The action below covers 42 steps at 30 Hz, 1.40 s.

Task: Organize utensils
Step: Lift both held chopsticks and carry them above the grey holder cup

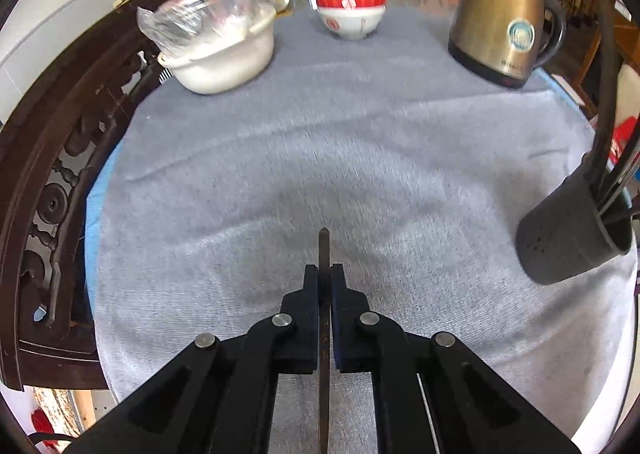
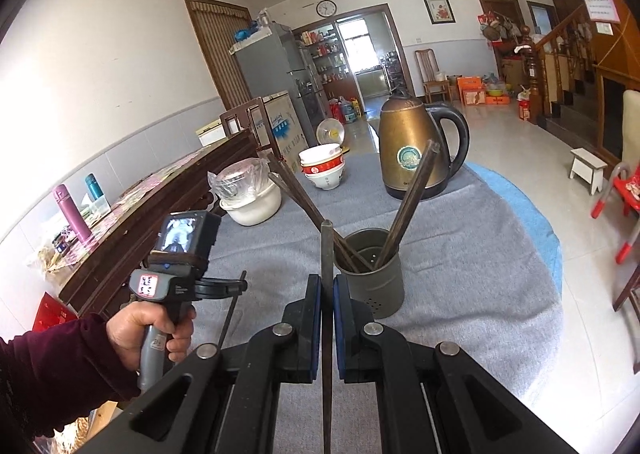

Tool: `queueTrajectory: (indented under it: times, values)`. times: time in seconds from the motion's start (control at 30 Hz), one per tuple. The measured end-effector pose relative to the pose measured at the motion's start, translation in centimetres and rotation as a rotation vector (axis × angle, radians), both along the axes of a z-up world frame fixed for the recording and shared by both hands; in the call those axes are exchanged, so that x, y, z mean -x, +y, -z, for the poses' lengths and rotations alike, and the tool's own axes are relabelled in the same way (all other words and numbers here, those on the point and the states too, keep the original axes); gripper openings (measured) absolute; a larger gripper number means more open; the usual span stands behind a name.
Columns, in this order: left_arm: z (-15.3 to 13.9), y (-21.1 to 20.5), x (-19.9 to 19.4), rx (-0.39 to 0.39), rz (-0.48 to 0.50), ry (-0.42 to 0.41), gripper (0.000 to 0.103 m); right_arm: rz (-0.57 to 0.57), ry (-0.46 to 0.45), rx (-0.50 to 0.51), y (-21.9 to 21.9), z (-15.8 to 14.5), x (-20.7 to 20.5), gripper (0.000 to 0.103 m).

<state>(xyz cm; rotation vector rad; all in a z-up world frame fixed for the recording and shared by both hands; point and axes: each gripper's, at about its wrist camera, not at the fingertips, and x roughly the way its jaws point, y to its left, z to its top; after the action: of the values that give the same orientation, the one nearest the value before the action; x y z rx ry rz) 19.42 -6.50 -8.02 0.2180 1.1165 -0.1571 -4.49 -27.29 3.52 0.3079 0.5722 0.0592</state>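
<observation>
My left gripper [image 1: 324, 272] is shut on a dark chopstick [image 1: 324, 250] that points forward over the grey cloth. My right gripper [image 2: 327, 282] is shut on another dark chopstick [image 2: 327, 250], its tip just left of the grey utensil holder [image 2: 374, 278]. The holder stands on the cloth and has several dark chopsticks [image 2: 408, 201] leaning in it. In the left wrist view the holder [image 1: 568, 238] is at the far right. The left gripper [image 2: 234, 288] with its chopstick also shows in the right wrist view, left of the holder.
A round table under a grey cloth [image 1: 320, 157]. At the back stand a white pot with a bagged lid [image 1: 220, 49], stacked red-and-white bowls [image 1: 350, 7] and a brass kettle [image 1: 500, 25]. A dark carved wooden chair [image 1: 52, 173] is along the left edge.
</observation>
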Motion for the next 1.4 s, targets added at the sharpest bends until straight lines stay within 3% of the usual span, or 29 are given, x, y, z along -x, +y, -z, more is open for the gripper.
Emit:
queueTrajectory:
  times: [0.7, 1.17, 1.4]
  values:
    - [-7.8, 0.1, 2.3, 0.047, -0.040, -0.198, 0.005, 0.040, -0.106, -0.011, -1.2, -1.9, 3.6, 0.006]
    - [-10.8, 0.7, 3.0, 0.142, -0.057, -0.275, 0.005, 0.064, -0.118, -0.013, -2.1, -2.2, 3.2, 0.006]
    - [-12.0, 2.4, 5.2, 0.177, -0.034, -0.322, 0.006, 0.123, -0.142, -0.093, -4.9, -2.5, 3.3, 0.006]
